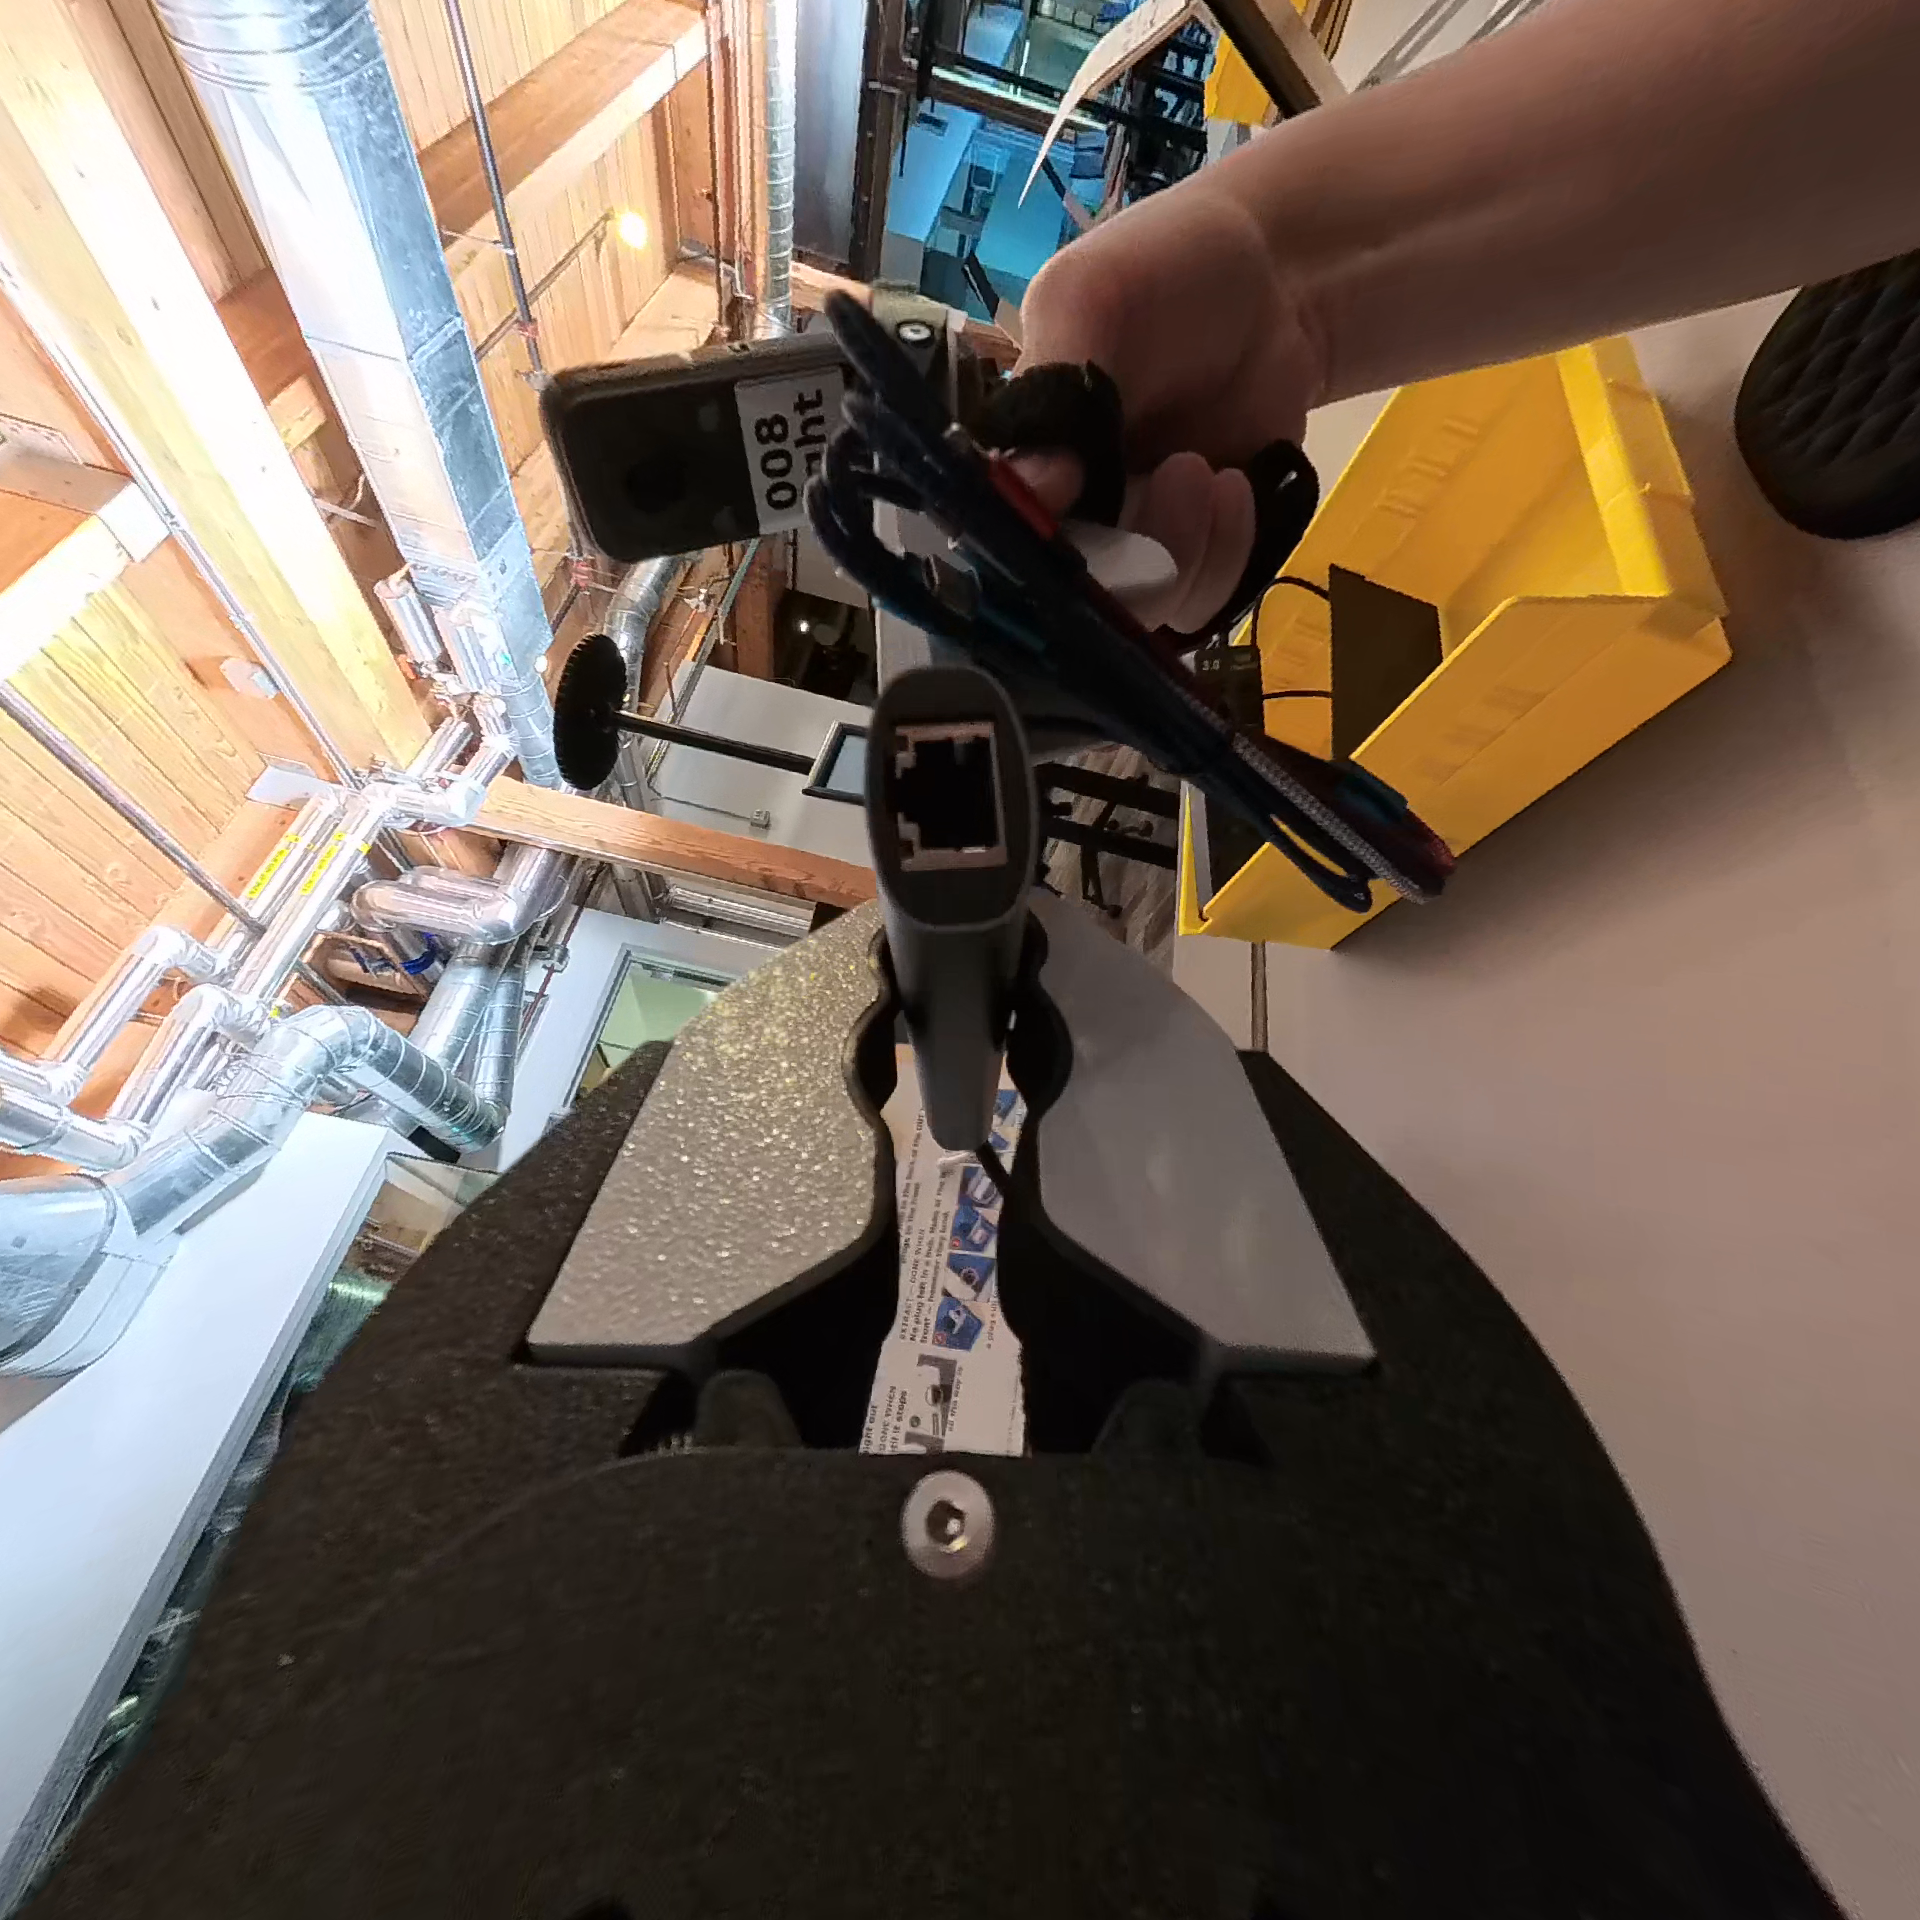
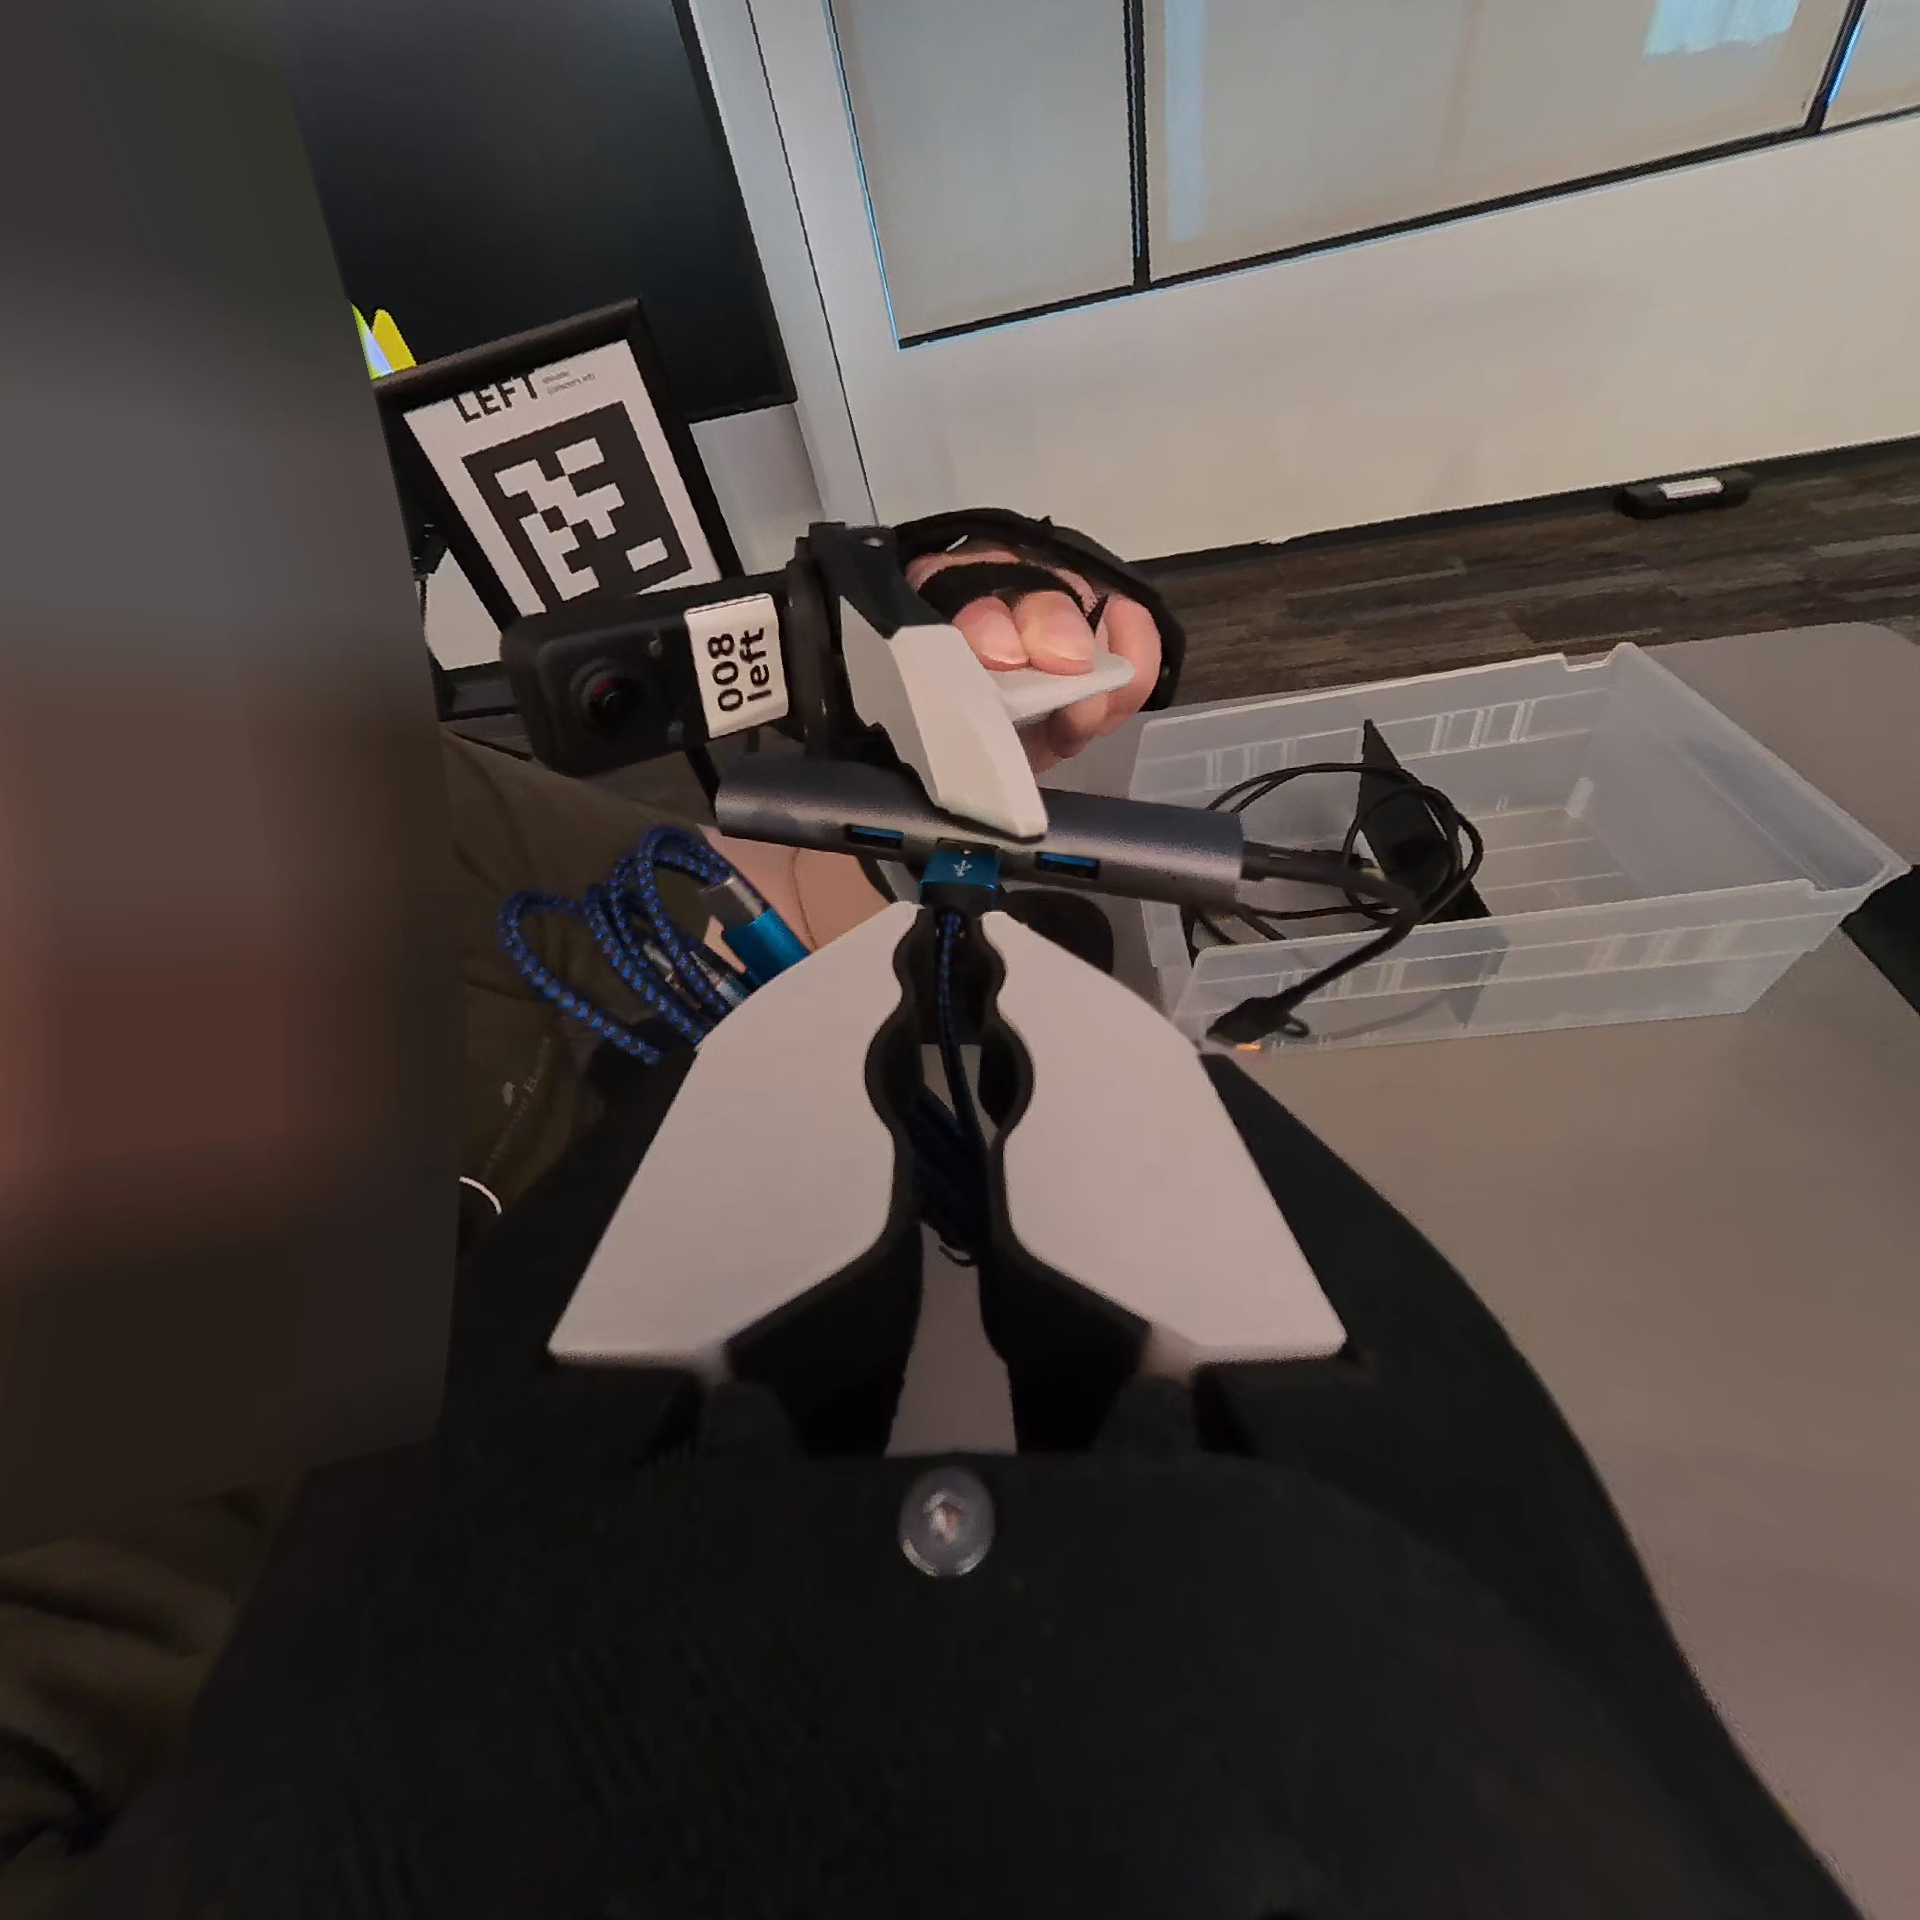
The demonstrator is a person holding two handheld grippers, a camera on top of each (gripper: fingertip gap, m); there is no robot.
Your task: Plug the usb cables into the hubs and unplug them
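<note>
Wood-beam ceiling [image 1: 582, 135], silver ducts [image 1: 343, 260], grey table [image 2: 1558, 1247], dark carpet [image 2: 1507, 561], frosted windows [image 2: 1351, 114]

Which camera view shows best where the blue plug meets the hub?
The right wrist view: the blue plug sits at the middle port in the long side of the hub, between two blue ports. The left wrist view shows only the hub's end, hiding that junction.

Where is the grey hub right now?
The grey hub is up in the air, pinched in the left claw. In the right wrist view the blue plug meets its middle port, left of the clear bin.
</note>
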